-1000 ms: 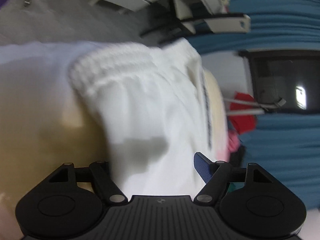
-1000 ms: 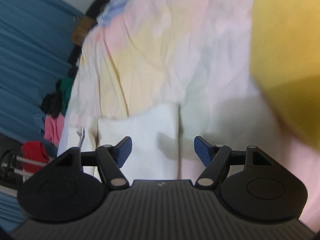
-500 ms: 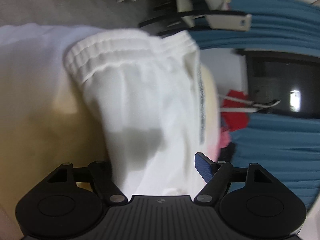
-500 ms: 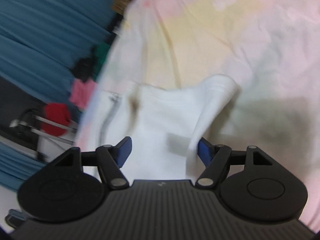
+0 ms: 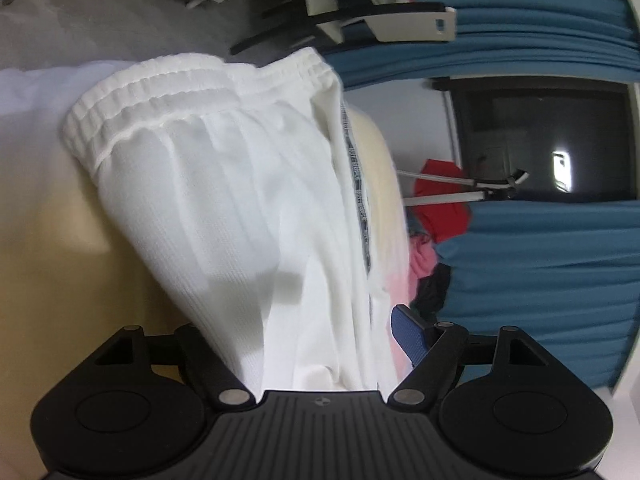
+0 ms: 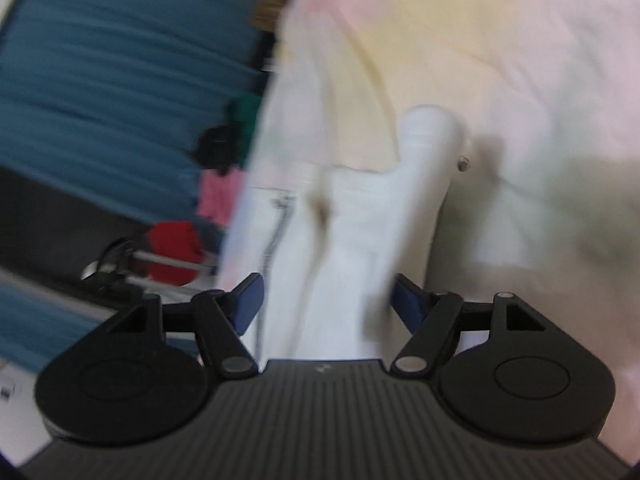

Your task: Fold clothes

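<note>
Between both spread grippers (image 5: pixel 320 344) (image 6: pixel 326 300): one white garment (image 5: pixel 240 208), ungripped.

Shorts (image 5: pixel 248 208) on bedsheet (image 5: pixel 48 240) (waistband farthest), curtain (image 5: pixel 540 272) right, clothes (image 5: pixel 440 204) between

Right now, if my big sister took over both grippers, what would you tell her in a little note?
Left gripper: white shorts bunched between its fingers, waistband end away from the camera; whether it pinches them is unclear.
Right gripper: fingers apart, white cloth between them; this view is blurred, so the grip is unclear.
The shorts are lifted over the pastel bedsheet.
Done: shorts picked up.
Left: probably lay them flat, fold, smooth. A heap of other clothes waits by the blue curtain.
</note>
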`<state>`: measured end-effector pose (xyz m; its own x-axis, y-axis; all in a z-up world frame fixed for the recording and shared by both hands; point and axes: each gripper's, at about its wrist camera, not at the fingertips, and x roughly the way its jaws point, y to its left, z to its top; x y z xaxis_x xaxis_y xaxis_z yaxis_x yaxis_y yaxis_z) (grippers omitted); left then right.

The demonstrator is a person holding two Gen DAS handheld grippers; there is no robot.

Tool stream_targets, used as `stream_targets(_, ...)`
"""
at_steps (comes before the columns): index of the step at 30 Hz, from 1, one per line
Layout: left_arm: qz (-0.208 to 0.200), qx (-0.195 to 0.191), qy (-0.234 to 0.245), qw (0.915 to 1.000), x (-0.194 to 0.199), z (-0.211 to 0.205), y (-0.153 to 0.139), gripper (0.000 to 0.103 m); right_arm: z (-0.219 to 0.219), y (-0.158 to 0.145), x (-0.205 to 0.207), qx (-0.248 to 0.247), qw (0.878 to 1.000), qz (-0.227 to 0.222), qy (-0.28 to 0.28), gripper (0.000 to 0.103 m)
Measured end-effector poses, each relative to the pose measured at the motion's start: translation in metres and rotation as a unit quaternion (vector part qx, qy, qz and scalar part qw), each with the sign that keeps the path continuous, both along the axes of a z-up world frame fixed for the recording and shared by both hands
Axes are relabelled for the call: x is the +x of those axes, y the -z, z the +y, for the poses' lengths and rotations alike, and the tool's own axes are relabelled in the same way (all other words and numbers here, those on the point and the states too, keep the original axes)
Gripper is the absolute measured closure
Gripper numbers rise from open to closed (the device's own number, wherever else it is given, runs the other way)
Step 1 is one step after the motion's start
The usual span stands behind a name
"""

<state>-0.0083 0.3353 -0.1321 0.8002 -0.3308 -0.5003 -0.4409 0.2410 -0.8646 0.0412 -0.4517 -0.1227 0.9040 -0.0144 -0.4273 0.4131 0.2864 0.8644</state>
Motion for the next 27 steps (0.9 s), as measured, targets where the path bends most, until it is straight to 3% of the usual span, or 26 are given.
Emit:
stream_targets(2, 0.043, 0.009, 0.005, 0.9990, 0.005, -0.002, 0.005, 0.032, 0.002, 0.001, 0.003, -0.003, 1.000, 0.017, 0.001, 0.034)
stream_targets(4, 0.069, 0.020, 0.006, 0.9974, 0.012, -0.003, 0.009, 0.040, 0.003, 0.007, 0.007, -0.001, 0.999, 0.052, 0.009, 0.048)
stream_targets(6, 0.074, 0.036, 0.010, 0.9966, 0.016, -0.003, 0.009, 0.043, -0.006, 0.017, 0.007, 0.000, 0.996, 0.091, 0.017, 0.071)
stream_targets(8, 0.076, 0.056, 0.015, 0.9954, 0.020, -0.004, 0.007, 0.051, -0.014, 0.023, 0.003, -0.007, 0.993, 0.117, 0.029, 0.080)
stream_targets(11, 0.070, 0.038, -0.014, 0.9967, 0.010, 0.004, 0.010, 0.060, -0.017, 0.022, -0.009, -0.015, 0.992, 0.116, 0.045, 0.094)
stream_targets(16, 0.050, 0.005, -0.061, 0.9969, -0.007, 0.016, 0.018, 0.090, -0.013, -0.001, -0.029, -0.056, 0.992, 0.093, 0.060, 0.097)
stream_targets(18, 0.040, 0.016, -0.067, 0.9968, -0.013, 0.018, 0.013, 0.093, -0.013, -0.012, -0.033, -0.073, 0.992, 0.078, 0.064, 0.097)
stream_targets(23, -0.029, 0.060, -0.082, 0.9945, -0.039, 0.014, -0.028, 0.096, -0.011, -0.039, -0.063, -0.104, 0.989, 0.044, 0.091, 0.097)
stream_targets(27, -0.069, 0.085, -0.067, 0.9918, -0.047, 0.014, -0.064, 0.096, -0.013, -0.063, -0.068, -0.120, 0.987, 0.025, 0.100, 0.097)
